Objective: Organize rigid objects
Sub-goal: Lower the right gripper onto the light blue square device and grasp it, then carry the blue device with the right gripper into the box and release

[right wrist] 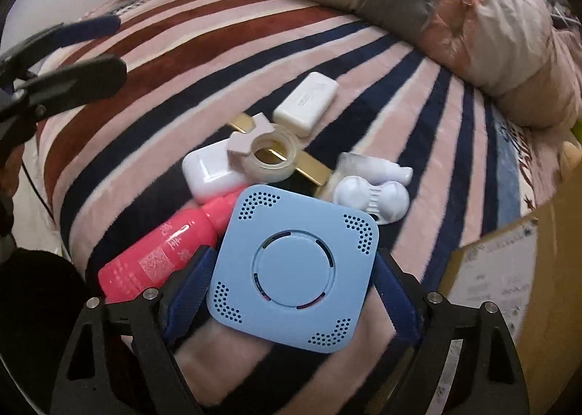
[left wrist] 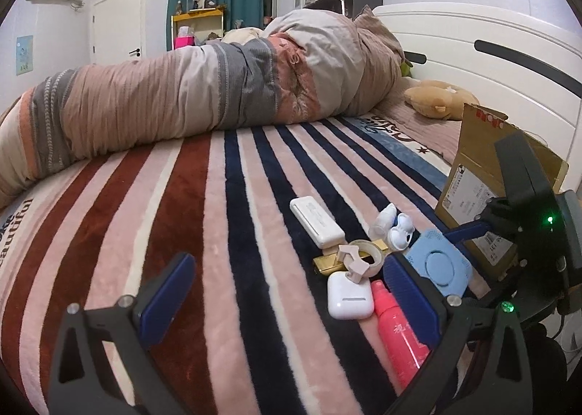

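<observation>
A pile of small rigid objects lies on the striped bed blanket. My right gripper [right wrist: 291, 284] is shut on a light blue square device [right wrist: 294, 269], its blue pads pressing both sides. Beside it lie a pink bottle [right wrist: 160, 251], a white earbud case [right wrist: 209, 171], a tape roll with a beige dispenser [right wrist: 271, 153], a gold bar [right wrist: 313, 169], a white rectangular box [right wrist: 307, 102] and a white knobbed piece [right wrist: 371, 198]. My left gripper [left wrist: 287, 291] is open and empty over the blanket, left of the pile; the pink bottle [left wrist: 398, 331] lies against its right finger [left wrist: 411, 302].
An open cardboard box [left wrist: 483, 174] stands to the right of the pile and also shows in the right wrist view [right wrist: 509, 287]. A rolled quilt [left wrist: 189, 98] lies across the bed behind. A plush toy [left wrist: 436, 98] lies by the white headboard [left wrist: 491, 47].
</observation>
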The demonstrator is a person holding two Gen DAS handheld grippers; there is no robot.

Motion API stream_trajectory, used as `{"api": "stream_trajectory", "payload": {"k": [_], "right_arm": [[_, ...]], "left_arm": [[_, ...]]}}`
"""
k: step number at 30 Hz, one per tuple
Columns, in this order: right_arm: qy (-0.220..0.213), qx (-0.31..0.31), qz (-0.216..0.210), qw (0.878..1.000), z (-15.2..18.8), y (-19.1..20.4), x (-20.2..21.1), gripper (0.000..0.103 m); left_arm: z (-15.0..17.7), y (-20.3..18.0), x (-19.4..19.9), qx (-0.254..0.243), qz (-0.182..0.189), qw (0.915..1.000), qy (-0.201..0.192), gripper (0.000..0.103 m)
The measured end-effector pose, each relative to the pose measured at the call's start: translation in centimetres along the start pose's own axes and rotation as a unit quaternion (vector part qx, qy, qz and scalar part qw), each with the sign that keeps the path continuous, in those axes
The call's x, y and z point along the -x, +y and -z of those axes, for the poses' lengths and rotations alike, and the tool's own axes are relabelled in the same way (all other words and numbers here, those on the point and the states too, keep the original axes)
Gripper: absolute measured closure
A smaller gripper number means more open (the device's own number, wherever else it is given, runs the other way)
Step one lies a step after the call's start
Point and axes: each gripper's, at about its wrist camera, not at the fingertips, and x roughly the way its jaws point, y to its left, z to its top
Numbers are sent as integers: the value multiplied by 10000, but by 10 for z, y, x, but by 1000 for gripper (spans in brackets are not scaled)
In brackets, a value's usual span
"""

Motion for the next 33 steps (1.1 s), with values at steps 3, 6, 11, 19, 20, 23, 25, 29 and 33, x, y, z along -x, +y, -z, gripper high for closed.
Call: {"api": "stream_trajectory", "payload": {"k": [3,6,11,19,20,23,25,29,33], "right_arm": [[78,-199,499,9985,1,1,-1,13],[197,-347,512,9979,1,3,-11,13],[274,-688,157,9971,3,-9,-30,24],[-1112,-58,194,9936,-6,16,42,24],[-1339,2,130,9909,-9,20,57,24],[-1962,81,1,9805,-12,25,97,24],[-2294,82,68,9733,-14,21,116,24],[-2823,-35,193,9591,-3,0,152,24],[-2946,-344,202,9548,14,-41,166,24]], "left_arm": [[-1,-2,2,12,124,9999,-19,1],[-2,-1,2,68,364,9993,30,1],[-2,-1,-2,107,642,9976,229,1],[-31,-13,6,289,2045,9779,327,1],[-38,-20,11,250,2229,9741,288,1],[-64,-40,26,182,2782,9601,204,5],[-82,-54,36,135,3010,9534,150,18],[-111,-86,44,-41,3304,9437,145,45],[-132,-133,33,-319,3515,9350,344,53]]}}
